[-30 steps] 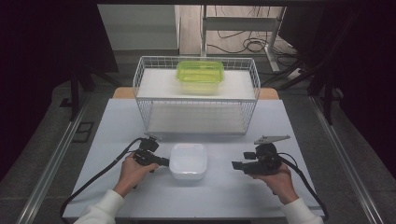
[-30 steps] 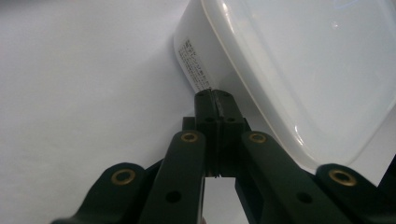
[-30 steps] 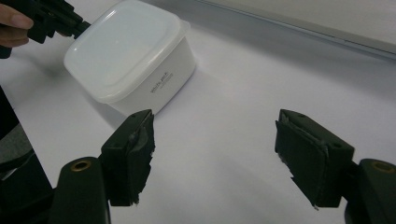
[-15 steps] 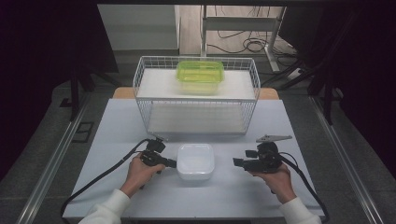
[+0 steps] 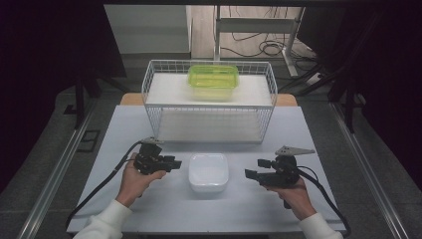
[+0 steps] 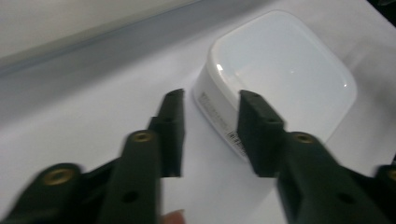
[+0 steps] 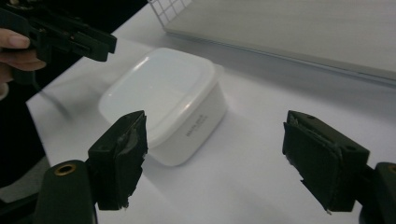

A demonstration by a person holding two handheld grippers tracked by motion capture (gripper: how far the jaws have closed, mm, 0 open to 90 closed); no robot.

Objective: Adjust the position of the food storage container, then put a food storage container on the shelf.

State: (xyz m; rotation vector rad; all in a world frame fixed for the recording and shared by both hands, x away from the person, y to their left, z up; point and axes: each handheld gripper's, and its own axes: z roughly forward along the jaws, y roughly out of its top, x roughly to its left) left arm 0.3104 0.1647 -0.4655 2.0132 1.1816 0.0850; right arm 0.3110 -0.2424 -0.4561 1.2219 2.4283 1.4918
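White lidded container (image 5: 208, 172): resting on the tabletop (image 5: 318, 124), just in front of the wire basket (image 5: 209, 107). Left claw (image 5: 174, 164): just left of the container, jaws parted and just been opening, nothing between them. Right claw (image 5: 254, 170): to the container's right, apart from it, jaws wide and just been opening, gripping nothing. Green container (image 5: 213, 79): atop the basket.
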